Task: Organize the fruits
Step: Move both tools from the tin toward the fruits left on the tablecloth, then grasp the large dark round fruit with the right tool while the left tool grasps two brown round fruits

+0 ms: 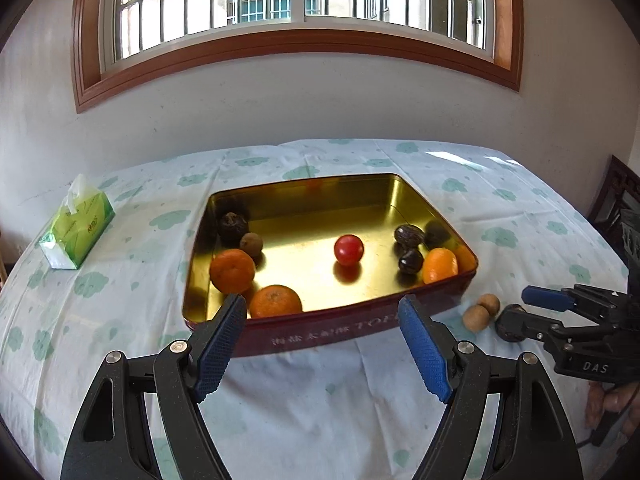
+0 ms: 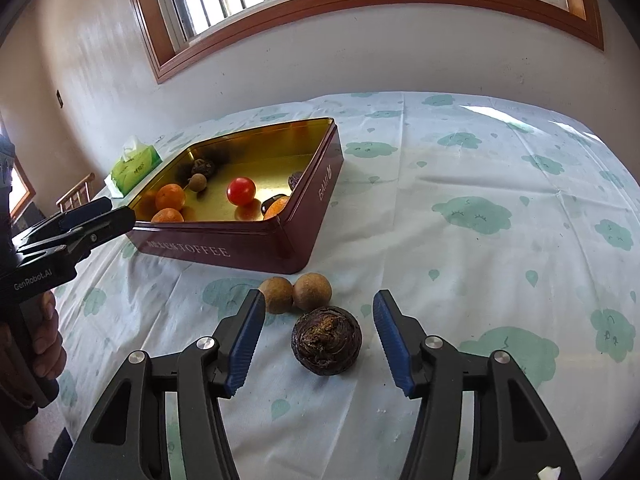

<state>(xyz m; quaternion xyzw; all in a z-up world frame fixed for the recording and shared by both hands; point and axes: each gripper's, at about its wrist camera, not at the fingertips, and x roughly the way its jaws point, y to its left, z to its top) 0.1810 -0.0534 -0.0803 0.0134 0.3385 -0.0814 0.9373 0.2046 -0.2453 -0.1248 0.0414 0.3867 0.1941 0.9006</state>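
A maroon toffee tin [image 1: 360, 326] with a gold inside sits on the cloth; it also shows in the right wrist view [image 2: 224, 248]. It holds oranges [image 1: 232, 271], a red tomato [image 1: 349, 250], dark water chestnuts [image 1: 409, 236] and a small brown longan [image 1: 251, 244]. Two brown longans [image 2: 296, 293] and a dark water chestnut [image 2: 326, 340] lie on the cloth outside the tin. My right gripper [image 2: 318, 338] is open, its jaws standing either side of that chestnut. My left gripper [image 1: 322, 346] is open and empty before the tin's front wall.
A green tissue pack [image 1: 76, 232] stands at the table's far left. The table has a cloud-print cloth [image 2: 500, 240] and meets a white wall below a window. A dark wooden chair [image 1: 618, 200] is at the right edge.
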